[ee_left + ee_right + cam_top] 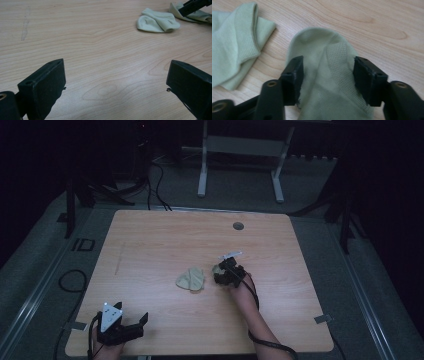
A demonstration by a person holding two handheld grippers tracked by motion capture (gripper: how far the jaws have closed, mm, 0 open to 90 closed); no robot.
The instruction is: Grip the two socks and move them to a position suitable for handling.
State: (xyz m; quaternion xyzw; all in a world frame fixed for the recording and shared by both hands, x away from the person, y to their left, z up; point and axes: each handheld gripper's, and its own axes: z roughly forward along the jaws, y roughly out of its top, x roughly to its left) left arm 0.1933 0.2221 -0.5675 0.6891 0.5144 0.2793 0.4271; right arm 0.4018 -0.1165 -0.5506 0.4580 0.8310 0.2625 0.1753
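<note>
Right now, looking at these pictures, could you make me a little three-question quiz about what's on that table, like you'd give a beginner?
1. True or false: the left gripper has its jaws spread wide over bare wooden table, holding nothing.
2. How many pale green socks lie on the table?
3. Multiple choice: the sock between the right gripper jaws is A) hanging in the air, B) lying flat on the wood, C) on top of the other sock.

Key
1. True.
2. Two: the sock between the jaws and the crumpled sock beside it.
3. B. The jaws straddle it, and whether they are pinching it cannot be told.
</note>
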